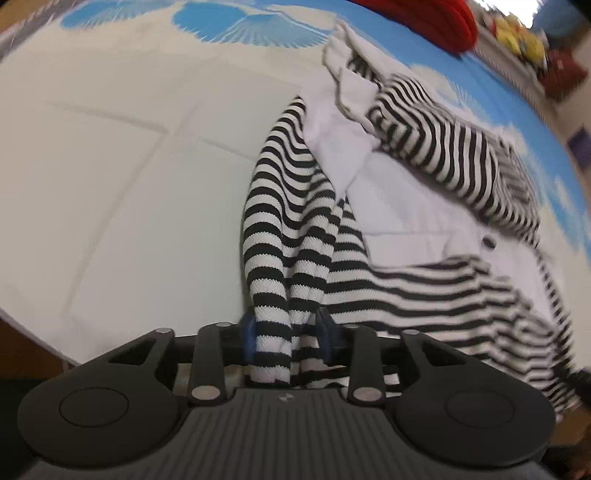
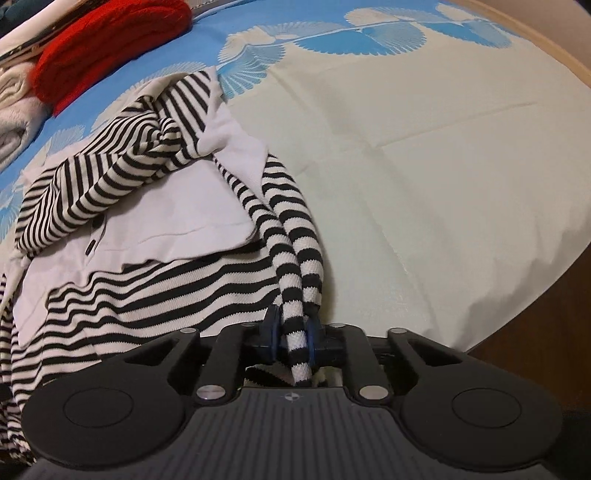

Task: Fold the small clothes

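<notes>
A black-and-white striped top with white panels (image 1: pixel 388 206) lies crumpled on the bed. In the left wrist view a bunched striped fold (image 1: pixel 280 236) runs down into my left gripper (image 1: pixel 288 334), whose blue pads (image 1: pixel 248 332) press on it from both sides. In the right wrist view the same striped top (image 2: pixel 140 206) spreads to the left, and a rolled striped sleeve (image 2: pixel 295 258) leads into my right gripper (image 2: pixel 293 334), shut tight on it. The cloth ends behind both grippers are hidden.
The bedsheet (image 2: pixel 424 166) is cream with a blue fan-pattern border (image 2: pixel 369 33). A red knitted item (image 2: pixel 110 40) and pale folded cloth (image 2: pixel 14 107) lie at the far side. Brown floor or bed frame (image 2: pixel 535 302) shows past the sheet's edge on the right.
</notes>
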`<act>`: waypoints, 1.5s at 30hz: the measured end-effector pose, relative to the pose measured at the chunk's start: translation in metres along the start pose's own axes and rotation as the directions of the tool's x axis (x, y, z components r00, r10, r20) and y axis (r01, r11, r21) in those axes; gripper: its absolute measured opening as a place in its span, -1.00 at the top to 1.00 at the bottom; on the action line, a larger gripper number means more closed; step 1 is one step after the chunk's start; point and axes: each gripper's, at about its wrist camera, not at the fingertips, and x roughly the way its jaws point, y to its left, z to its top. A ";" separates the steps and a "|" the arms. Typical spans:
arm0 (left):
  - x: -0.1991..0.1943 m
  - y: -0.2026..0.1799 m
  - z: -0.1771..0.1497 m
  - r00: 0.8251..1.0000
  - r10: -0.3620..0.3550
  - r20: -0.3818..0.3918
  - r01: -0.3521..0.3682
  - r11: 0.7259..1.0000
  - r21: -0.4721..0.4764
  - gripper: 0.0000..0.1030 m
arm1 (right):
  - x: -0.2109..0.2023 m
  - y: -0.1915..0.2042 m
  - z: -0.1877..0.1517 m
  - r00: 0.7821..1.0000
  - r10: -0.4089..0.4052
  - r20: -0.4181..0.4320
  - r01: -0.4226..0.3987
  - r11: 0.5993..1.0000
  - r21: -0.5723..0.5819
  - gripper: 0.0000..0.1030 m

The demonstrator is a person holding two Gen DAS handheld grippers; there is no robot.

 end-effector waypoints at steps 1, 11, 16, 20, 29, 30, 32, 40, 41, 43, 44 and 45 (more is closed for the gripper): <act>-0.001 0.005 0.001 1.000 -0.024 -0.009 0.024 0.999 -0.035 0.15 | 0.000 -0.001 0.000 1.000 -0.002 0.003 0.002 1.000 0.006 0.54; -0.004 0.019 0.004 1.000 -0.022 -0.021 0.019 0.993 -0.116 -0.07 | -0.003 -0.007 0.001 1.000 0.008 0.002 -0.008 0.998 0.057 0.19; 0.005 0.003 -0.005 0.998 0.050 -0.040 -0.050 0.999 -0.003 -0.14 | 0.002 -0.005 -0.002 1.000 -0.001 -0.025 0.002 0.999 0.045 0.18; 0.007 -0.006 -0.012 0.994 0.106 -0.024 -0.104 0.992 0.075 -0.15 | 0.005 0.001 -0.009 0.999 -0.016 -0.050 0.017 1.000 0.010 0.13; 0.006 -0.022 -0.019 0.994 0.108 0.007 -0.108 0.977 0.185 0.82 | 0.005 0.006 -0.013 0.998 -0.011 -0.062 0.010 1.000 -0.025 0.15; 0.005 -0.022 -0.019 0.995 0.101 0.014 -0.102 0.978 0.181 0.84 | 0.005 0.007 -0.014 0.998 -0.009 -0.060 0.007 0.999 -0.031 0.38; -0.002 -0.019 -0.017 0.993 0.109 0.050 -0.115 0.982 0.150 0.86 | 0.003 0.009 -0.014 0.998 0.014 -0.055 -0.016 0.999 -0.038 0.67; -0.005 -0.006 -0.012 0.995 0.100 0.024 -0.101 0.994 0.049 0.75 | -0.006 0.008 -0.011 0.999 0.045 -0.007 -0.045 0.999 -0.011 0.72; -0.003 -0.006 -0.013 0.995 0.099 0.006 -0.099 0.994 0.048 0.62 | -0.002 0.007 -0.012 0.999 0.034 -0.028 -0.034 0.999 -0.011 0.70; 0.001 -0.004 -0.014 0.995 0.099 -0.010 -0.099 0.994 0.036 0.42 | 0.004 0.006 -0.013 0.998 0.015 -0.065 -0.016 1.000 -0.007 0.56; 0.003 -0.003 -0.014 0.995 0.095 -0.015 -0.095 0.995 0.026 0.39 | 0.005 0.006 -0.013 0.998 0.010 -0.066 -0.010 1.000 -0.009 0.53; 0.003 -0.001 -0.013 0.996 0.091 -0.018 -0.090 0.996 0.018 0.37 | 0.005 0.006 -0.013 0.998 0.009 -0.067 -0.010 1.000 -0.015 0.47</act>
